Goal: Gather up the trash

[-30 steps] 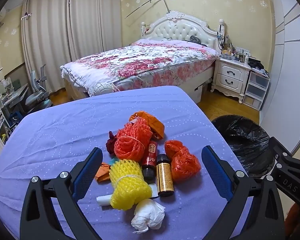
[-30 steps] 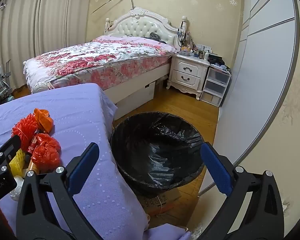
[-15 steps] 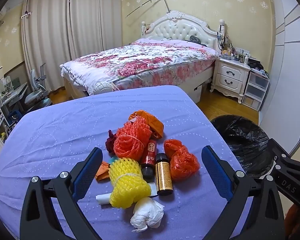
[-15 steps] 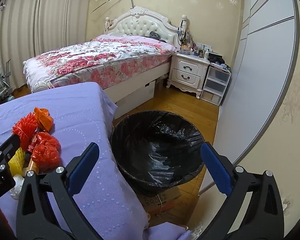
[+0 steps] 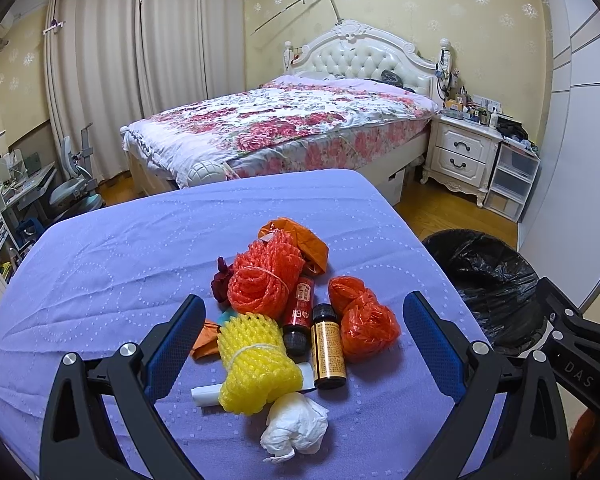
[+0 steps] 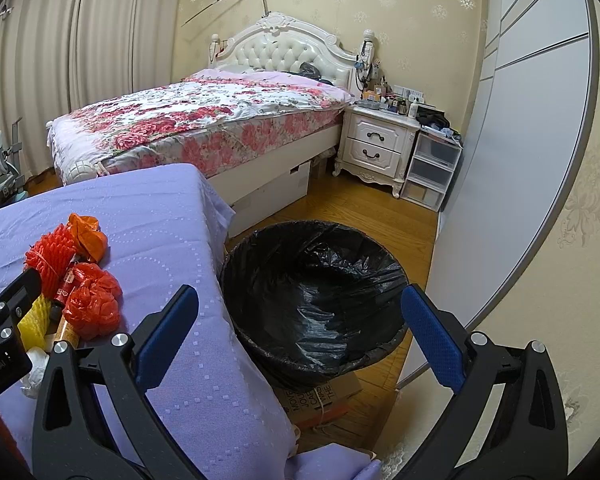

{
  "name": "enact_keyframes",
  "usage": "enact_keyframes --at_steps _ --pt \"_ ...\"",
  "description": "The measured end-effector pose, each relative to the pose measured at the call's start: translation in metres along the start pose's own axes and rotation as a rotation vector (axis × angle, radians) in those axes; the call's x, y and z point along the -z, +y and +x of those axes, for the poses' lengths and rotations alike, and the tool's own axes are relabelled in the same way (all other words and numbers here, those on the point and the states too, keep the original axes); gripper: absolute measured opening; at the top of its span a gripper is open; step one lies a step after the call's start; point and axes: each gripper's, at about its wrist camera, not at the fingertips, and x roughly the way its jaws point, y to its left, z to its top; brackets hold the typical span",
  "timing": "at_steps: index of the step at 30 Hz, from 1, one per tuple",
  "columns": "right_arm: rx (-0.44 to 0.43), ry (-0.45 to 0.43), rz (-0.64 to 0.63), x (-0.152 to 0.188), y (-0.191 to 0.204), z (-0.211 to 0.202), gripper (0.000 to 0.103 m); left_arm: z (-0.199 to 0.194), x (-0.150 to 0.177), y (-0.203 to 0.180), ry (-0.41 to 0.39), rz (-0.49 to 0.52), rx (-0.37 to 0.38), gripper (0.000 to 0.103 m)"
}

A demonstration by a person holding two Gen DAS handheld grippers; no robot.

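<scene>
A heap of trash lies on the purple tablecloth [image 5: 120,264]: a yellow foam net [image 5: 256,364], an orange foam net [image 5: 264,280], a red plastic bag [image 5: 366,324], two small brown bottles [image 5: 329,348], an orange wrapper [image 5: 300,238] and a white crumpled tissue [image 5: 294,426]. My left gripper [image 5: 305,340] hovers open over the heap, holding nothing. My right gripper [image 6: 300,330] stands open and empty above the black-lined bin [image 6: 312,300], which sits on the floor right of the table. The same heap, with the red plastic bag [image 6: 90,304], shows at the left of the right wrist view.
A bed with a floral cover [image 5: 284,128] stands beyond the table. A white nightstand [image 6: 376,148] and plastic drawers [image 6: 432,172] sit by the wall. A cardboard box [image 6: 320,396] lies under the bin. A white wardrobe [image 6: 520,160] is close on the right. A desk chair [image 5: 74,192] is far left.
Both grippers have shifted only slightly; the heap sits a little higher in the left wrist view. Nothing was picked up or dropped.
</scene>
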Motion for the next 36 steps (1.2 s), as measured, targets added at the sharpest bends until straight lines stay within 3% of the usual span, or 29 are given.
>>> enact_keyframes --at_steps 36 --pt "-0.001 0.008 0.003 0.005 -0.006 0.001 0.099 0.010 0.009 -0.002 0.010 -0.003 -0.001 0.096"
